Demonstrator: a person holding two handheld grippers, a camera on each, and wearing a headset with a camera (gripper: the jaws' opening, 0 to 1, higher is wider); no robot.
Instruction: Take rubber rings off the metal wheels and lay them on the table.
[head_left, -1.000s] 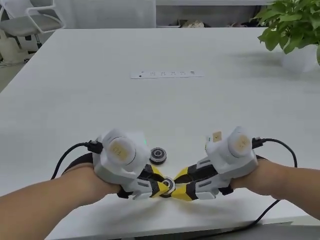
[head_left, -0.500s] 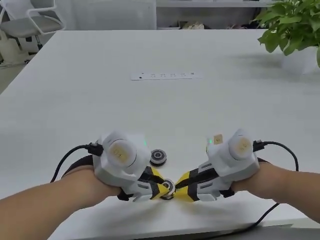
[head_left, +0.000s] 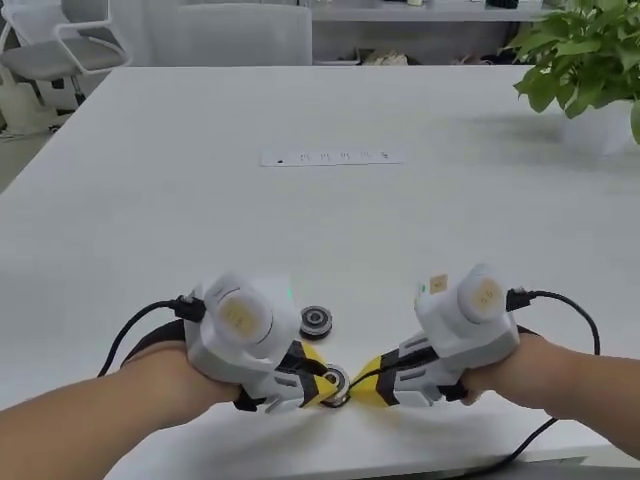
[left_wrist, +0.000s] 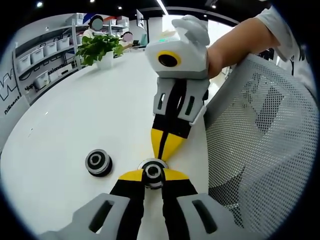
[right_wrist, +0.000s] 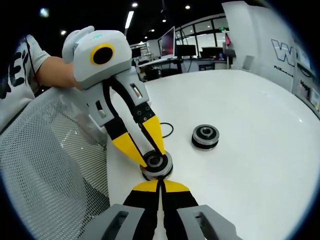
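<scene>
No change in 1 s: left hand-held gripper clamps near wheel, right hand-held gripper narrow at its rim; ring still on.

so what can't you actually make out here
1. Held wheel, head view: left fingers and right fingers cover its rim, so ring on or off is unclear.
2. Right gripper view: the right fingers' tips meet at the wheel's edge; any rubber pinched is too small to see.
3. Strip, head view: markings too small to read.

White table, potted plant, office chair, perhaps shelving behind.
</scene>
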